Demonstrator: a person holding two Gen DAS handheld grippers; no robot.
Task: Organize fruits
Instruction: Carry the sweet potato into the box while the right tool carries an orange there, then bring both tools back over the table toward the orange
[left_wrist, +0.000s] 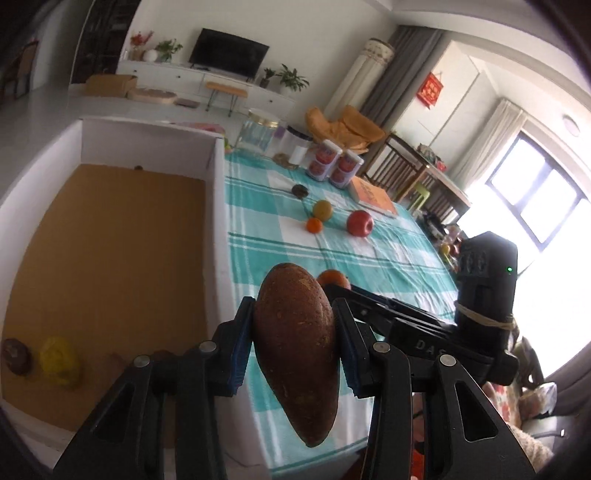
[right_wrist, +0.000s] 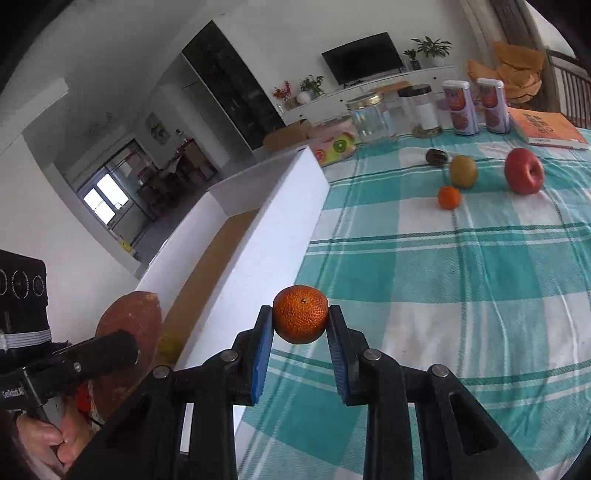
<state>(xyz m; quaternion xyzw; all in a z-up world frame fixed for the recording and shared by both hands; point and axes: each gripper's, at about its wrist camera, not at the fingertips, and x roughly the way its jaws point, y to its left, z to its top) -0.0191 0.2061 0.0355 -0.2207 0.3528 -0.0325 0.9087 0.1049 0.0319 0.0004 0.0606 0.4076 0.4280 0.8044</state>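
My left gripper (left_wrist: 293, 332) is shut on a brown sweet potato (left_wrist: 297, 350), held above the table's near edge beside the white box (left_wrist: 218, 206); the sweet potato also shows in the right wrist view (right_wrist: 129, 325). My right gripper (right_wrist: 300, 328) is shut on an orange (right_wrist: 300, 314), held over the checked cloth next to the box wall (right_wrist: 280, 210); the orange also shows behind the sweet potato (left_wrist: 334, 278). On the cloth further off lie a red apple (right_wrist: 523, 170), a yellow-green pear (right_wrist: 463, 171), a small orange (right_wrist: 448, 197) and a dark fruit (right_wrist: 437, 157).
The box has a brown cardboard floor (left_wrist: 110, 258) with a yellow fruit (left_wrist: 59, 362) and a dark fruit (left_wrist: 16, 356) in its near corner. At the table's far end stand two cans (right_wrist: 476, 107), glass jars (right_wrist: 369, 118) and an orange book (right_wrist: 546, 129).
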